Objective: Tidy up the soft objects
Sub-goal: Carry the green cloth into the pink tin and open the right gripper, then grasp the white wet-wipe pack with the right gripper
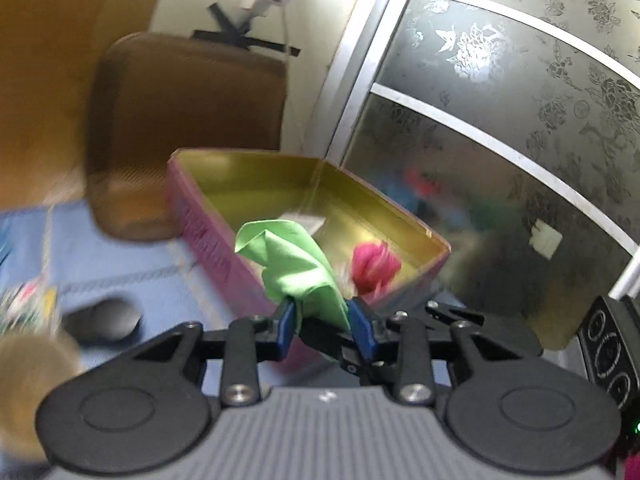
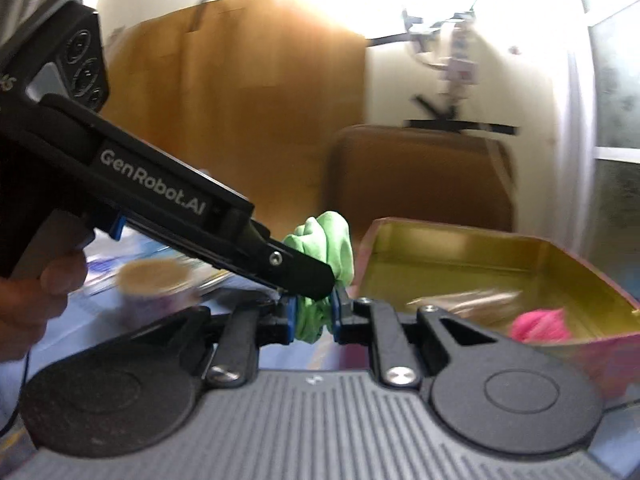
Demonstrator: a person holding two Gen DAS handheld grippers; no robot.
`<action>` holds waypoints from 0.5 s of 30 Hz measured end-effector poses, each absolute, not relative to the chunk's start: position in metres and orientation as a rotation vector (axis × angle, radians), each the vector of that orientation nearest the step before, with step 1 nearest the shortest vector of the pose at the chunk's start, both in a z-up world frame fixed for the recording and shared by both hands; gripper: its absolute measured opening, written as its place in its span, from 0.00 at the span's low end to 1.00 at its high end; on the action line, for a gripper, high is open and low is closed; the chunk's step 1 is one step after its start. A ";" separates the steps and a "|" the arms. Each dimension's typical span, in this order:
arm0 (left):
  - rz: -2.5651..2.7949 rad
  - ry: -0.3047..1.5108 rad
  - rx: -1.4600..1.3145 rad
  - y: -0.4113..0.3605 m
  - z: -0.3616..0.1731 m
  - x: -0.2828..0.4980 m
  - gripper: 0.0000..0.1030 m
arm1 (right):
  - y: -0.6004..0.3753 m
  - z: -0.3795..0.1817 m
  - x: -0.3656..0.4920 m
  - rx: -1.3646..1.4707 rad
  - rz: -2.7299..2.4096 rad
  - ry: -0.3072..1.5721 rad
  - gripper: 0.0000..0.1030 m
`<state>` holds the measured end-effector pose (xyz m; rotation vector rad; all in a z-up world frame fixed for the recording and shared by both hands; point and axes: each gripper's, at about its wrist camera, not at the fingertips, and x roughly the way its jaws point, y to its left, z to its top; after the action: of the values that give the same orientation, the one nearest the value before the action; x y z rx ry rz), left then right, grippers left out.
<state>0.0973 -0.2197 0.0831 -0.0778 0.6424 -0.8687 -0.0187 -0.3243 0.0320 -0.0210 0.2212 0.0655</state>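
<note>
Carrying the green cloth toward the tin is the step in hand, I'd say, and both tools are sharing the load. The left hand-held gripper is clamping its blue pads on the bunched lower end of the cloth, and the right hand-held gripper is pinching the same cloth, the two crossing right at it. The cloth is hanging in the air just short of the pink tin, level with its near rim.

Next, by my reading, comes moving over the rim, then letting go so the cloth drops inside without draping over the wall.

Inside the gold-lined tin a pink soft bundle is lying near the front, with a blurred pale brown item beside it. The tin is sitting on the blue tabletop.
</note>
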 end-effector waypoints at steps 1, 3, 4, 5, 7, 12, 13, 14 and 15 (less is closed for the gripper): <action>-0.867 0.637 -0.072 -0.231 0.085 0.103 0.29 | -0.334 0.034 -0.012 0.004 0.042 0.224 0.19; -0.834 0.618 -0.048 -0.256 0.087 0.119 0.37 | -0.352 0.039 0.006 0.054 -0.004 0.245 0.20; -0.813 0.613 -0.040 -0.264 0.086 0.124 0.41 | -0.358 0.039 0.016 0.064 -0.032 0.252 0.26; -0.787 0.613 -0.026 -0.273 0.084 0.131 0.41 | -0.362 0.038 0.030 0.067 -0.057 0.268 0.43; -0.726 0.627 -0.019 -0.278 0.079 0.142 0.41 | -0.369 0.031 0.055 0.058 -0.055 0.337 0.74; -0.740 0.608 -0.138 -0.220 0.080 0.119 0.41 | -0.370 0.027 0.038 0.101 -0.095 0.286 0.73; -0.749 0.586 -0.156 -0.204 0.082 0.109 0.41 | -0.368 0.028 0.029 0.110 -0.098 0.259 0.73; -0.759 0.570 -0.170 -0.189 0.083 0.101 0.41 | -0.365 0.029 0.018 0.114 -0.099 0.222 0.73; -0.770 0.553 -0.183 -0.170 0.082 0.089 0.41 | -0.364 0.030 0.008 0.118 -0.093 0.189 0.73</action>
<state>0.0891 -0.1702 0.0825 -0.1828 0.5535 -0.7698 0.0082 -0.3643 0.0300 0.1184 0.1889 -0.0934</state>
